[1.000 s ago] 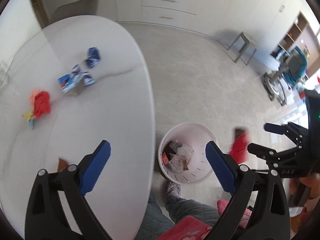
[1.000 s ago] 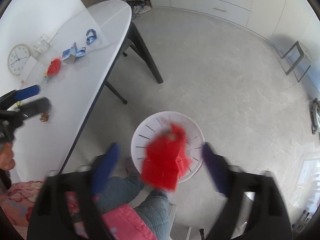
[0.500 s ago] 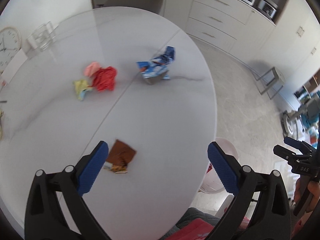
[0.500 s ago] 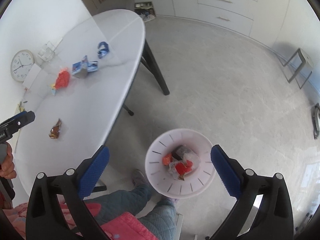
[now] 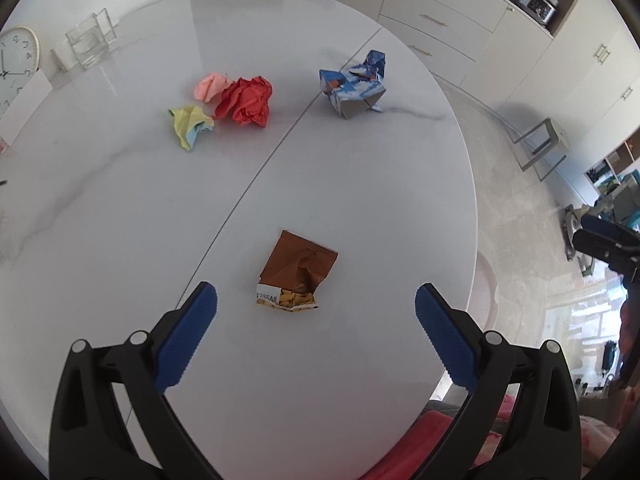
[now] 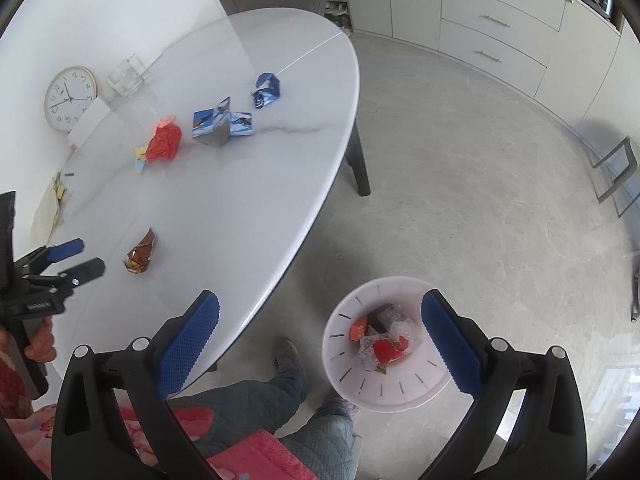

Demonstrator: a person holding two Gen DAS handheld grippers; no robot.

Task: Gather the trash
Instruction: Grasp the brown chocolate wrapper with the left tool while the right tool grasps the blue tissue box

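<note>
**Both grippers empty, brown wrapper lying ahead of the left one**

The left gripper (image 5: 316, 308) has its blue-padded fingers (image 5: 188, 332) spread wide with nothing between them, held above the white bench (image 5: 120, 208). Just ahead of them lies a brown snack wrapper (image 5: 298, 276), flat and creased, torn at its near end where a yellow printed strip and part of a printed code show; the code is cut off and not fully legible. The right gripper (image 6: 320, 336) is likewise wide apart and empty, held over the floor beside the bench edge, with the white slotted bin (image 6: 384, 392) below and between its fingers.

Farther out on the bench lie a crumpled red paper ball (image 5: 246, 100), touching a pink paper wad (image 5: 210, 86) and just beside a yellow-and-blue scrap (image 5: 190, 124). To the right of these sits a crushed blue carton (image 5: 354, 86); in the right wrist view a separate blue wrapper (image 6: 266, 90) shows beyond it, which the left view merges with the carton.

Inside the bin are red pieces, clear plastic and something dark, too jumbled to tell apart. The bin is almost wholly hidden behind the bench edge in the left view.
</note>
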